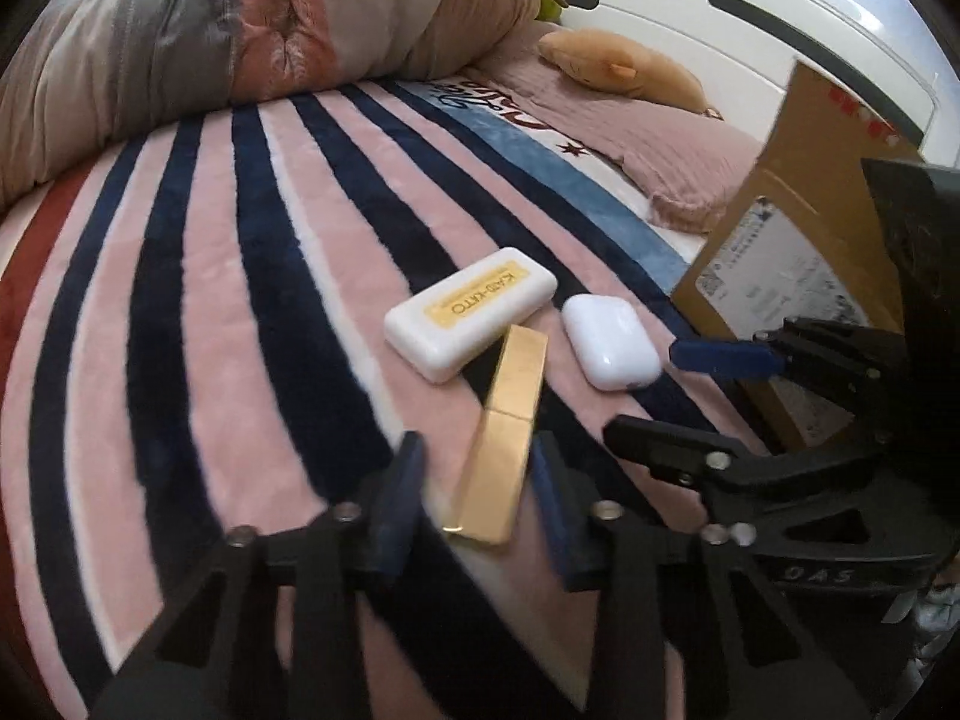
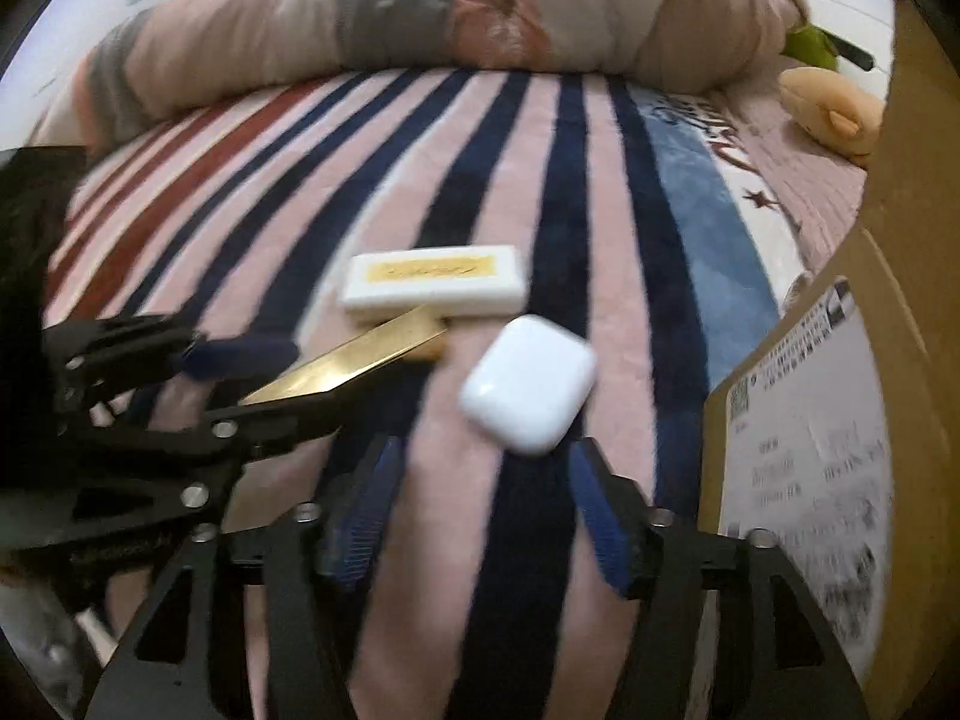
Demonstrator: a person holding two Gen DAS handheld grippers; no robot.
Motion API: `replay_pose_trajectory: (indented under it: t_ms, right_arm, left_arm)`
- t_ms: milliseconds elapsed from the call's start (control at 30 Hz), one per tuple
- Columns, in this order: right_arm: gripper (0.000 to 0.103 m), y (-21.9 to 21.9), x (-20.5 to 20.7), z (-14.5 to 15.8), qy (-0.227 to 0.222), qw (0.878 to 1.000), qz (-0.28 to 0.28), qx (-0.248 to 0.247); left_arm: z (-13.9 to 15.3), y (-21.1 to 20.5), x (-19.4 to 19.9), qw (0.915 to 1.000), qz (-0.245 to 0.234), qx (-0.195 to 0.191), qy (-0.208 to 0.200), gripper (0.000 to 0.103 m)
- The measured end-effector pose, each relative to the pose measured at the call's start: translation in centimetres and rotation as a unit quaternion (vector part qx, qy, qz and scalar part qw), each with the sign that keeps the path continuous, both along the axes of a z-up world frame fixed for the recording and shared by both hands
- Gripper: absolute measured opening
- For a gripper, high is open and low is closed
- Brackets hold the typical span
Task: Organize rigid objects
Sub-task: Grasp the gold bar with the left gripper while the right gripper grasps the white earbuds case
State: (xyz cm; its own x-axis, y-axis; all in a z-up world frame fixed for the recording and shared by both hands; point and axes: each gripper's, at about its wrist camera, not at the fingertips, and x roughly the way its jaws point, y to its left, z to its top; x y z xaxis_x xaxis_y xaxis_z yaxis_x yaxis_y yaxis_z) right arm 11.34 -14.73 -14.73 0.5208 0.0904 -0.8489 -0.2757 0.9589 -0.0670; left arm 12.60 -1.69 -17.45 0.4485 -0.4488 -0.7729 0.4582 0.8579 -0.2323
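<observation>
Left gripper [image 1: 474, 468] straddles the near end of a gold bar-shaped case [image 1: 501, 438]; pad contact cannot be told. Right gripper [image 2: 480, 480] stands released just short of a glossy white earbud case [image 2: 528, 384]. Beyond lies a white box [image 1: 471, 312] labelled "KATO-KATO". All three rest on a striped blanket [image 1: 240, 276], beside a cardboard box [image 2: 900, 300] with an unreadable shipping label.

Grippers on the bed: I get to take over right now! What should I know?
Left gripper: open, pads either side of the gold case, not pressing it.
Right gripper: open, white earbud case just ahead of its fingertips, not gripped.
White yellow-labelled case lies beside them on the striped blanket; cardboard box stands to the right.
Done: nothing lifted. Left: all three items.
</observation>
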Motion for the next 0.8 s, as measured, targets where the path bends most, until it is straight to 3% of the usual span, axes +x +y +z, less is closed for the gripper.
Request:
replay_pose_trajectory:
  t_ms: [100,233,300,333,367,500,600,800]
  right_arm:
    - [0.062,-0.2,1.2,-0.7,-0.002,1.0,-0.004,-0.007]
    - [0.062,-0.2,2.3,-1.5,-0.008,1.0,-0.006,-0.001]
    - [0.06,-0.2,2.6,-1.4,-0.011,1.0,-0.005,0.001]
    - [0.049,0.0,2.8,-1.5,-0.015,1.0,-0.004,-0.002]
    - [0.045,0.2,2.8,-1.5,-0.019,1.0,0.0,-0.005]
    - [0.044,0.9,1.9,-0.8,-0.008,0.996,0.066,0.051]
    - [0.043,2.3,0.8,-0.4,-0.011,0.993,0.105,0.046]
    - [0.044,3.0,1.4,-0.7,0.003,0.995,0.091,0.033]
  left_arm:
    - [0.1,0.4,0.4,0.9998,0.007,-0.017,0.005,0.025]
    - [0.8,1.5,-1.0,0.9997,0.024,-0.001,-0.001,0.016]
    - [1.0,2.8,-2.2,0.999,0.044,0.009,-0.004,0.015]
    - [1.2,3.6,-2.7,0.9983,0.056,0.012,-0.001,0.015]
    - [1.2,4.4,-3.3,0.9977,0.066,0.012,0.004,0.015]
    - [1.4,6.4,-5.6,0.9959,0.088,0.02,0.0,0.015]
    - [1.1,6.7,-6.1,0.9946,0.099,0.031,-0.005,0.016]
    - [0.3,5.4,-4.6,0.9911,0.125,0.043,-0.018,0.017]
